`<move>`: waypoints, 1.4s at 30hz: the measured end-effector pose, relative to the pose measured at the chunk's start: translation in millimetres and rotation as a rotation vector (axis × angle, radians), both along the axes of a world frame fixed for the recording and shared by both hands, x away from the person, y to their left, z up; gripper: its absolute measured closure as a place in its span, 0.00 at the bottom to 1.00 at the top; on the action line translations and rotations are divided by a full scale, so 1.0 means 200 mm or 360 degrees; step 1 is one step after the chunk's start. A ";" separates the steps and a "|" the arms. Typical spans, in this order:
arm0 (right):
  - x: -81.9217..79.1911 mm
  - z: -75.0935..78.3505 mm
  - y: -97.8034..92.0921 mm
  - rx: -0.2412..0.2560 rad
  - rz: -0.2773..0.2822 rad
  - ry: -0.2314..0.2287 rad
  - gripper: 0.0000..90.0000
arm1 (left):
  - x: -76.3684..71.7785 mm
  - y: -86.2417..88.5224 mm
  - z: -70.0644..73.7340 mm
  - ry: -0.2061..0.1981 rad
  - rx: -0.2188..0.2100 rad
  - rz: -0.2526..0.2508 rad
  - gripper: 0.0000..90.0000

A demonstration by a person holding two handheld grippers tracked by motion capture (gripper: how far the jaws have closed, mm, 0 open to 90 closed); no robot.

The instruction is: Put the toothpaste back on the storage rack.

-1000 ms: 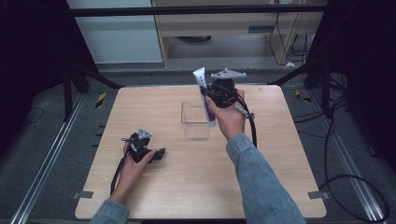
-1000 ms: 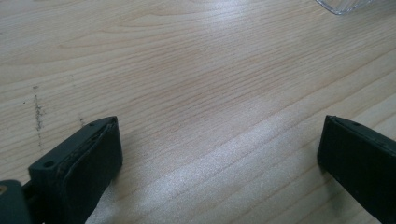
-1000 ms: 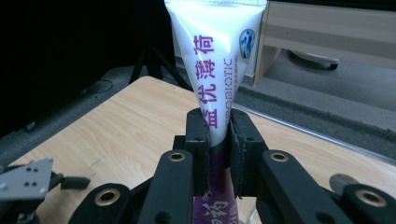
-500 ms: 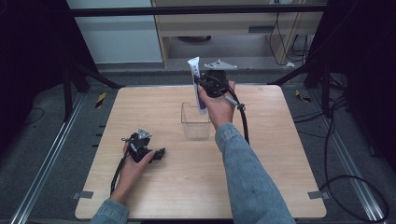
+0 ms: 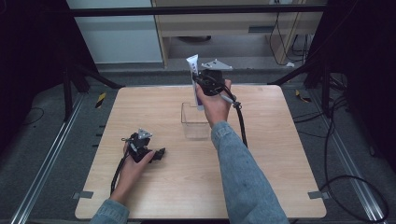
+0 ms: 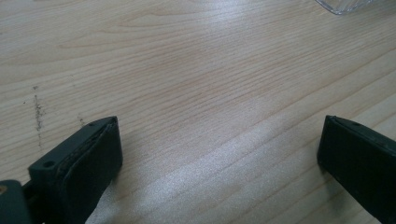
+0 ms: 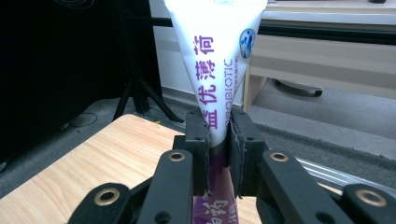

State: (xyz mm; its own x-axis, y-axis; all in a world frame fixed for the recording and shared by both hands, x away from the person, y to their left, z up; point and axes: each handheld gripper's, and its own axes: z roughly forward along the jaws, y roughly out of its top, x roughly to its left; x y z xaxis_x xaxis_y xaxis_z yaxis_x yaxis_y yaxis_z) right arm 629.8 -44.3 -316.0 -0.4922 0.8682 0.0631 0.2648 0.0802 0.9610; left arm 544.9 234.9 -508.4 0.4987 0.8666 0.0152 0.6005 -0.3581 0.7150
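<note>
1. The right gripper point(image 5: 201, 83) was held above the far edge of the worktop point(image 5: 289, 154), just past the far side of the clear box point(image 5: 195, 122), its jaws clenched on a tube point(image 5: 193, 70).
2. The tube's long axis stood close to upright: its flat, wide, crimped end pointed up and its narrower purple part ran down between the jaws.
3. In the right gripper view the tube point(image 7: 215, 65) was smooth, glossy white plastic that fanned out towards the top, with purple characters printed down it, the word PROBIOTIC and a small round blue mark; the black jaws pinched it at its narrow waist.
4. The box was a see-through, straight-walled, open-topped rectangle standing near the middle of the worktop, towards the far edge.
5. The left gripper point(image 5: 154, 153) lay low over the pale, fine-grained wooden worktop near its left front part, well apart from the box, its matte black jaws released and wide apart with bare wood between them.
</note>
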 end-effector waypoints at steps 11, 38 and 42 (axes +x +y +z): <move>0.04 -0.09 0.03 -0.0004 -0.0008 -0.0007 0.88 | 0.00 0.00 0.00 0.0002 0.0005 -0.0004 0.00; 0.07 -0.23 0.05 -0.0029 0.0007 0.0050 0.88 | 0.00 0.00 0.00 0.0001 -0.0002 0.0002 0.00; 0.07 -0.25 0.05 -0.0025 0.0014 0.0056 0.88 | 0.00 0.00 0.00 0.0004 0.0004 -0.0002 0.00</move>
State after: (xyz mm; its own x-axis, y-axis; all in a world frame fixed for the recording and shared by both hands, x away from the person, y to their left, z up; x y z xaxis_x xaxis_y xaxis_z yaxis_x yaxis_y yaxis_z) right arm 643.9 -33.3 -366.0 -0.4976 0.8648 0.0669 0.2977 0.0979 0.9496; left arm 544.8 235.1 -508.2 0.4999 0.8660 0.0163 0.6017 -0.3607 0.7126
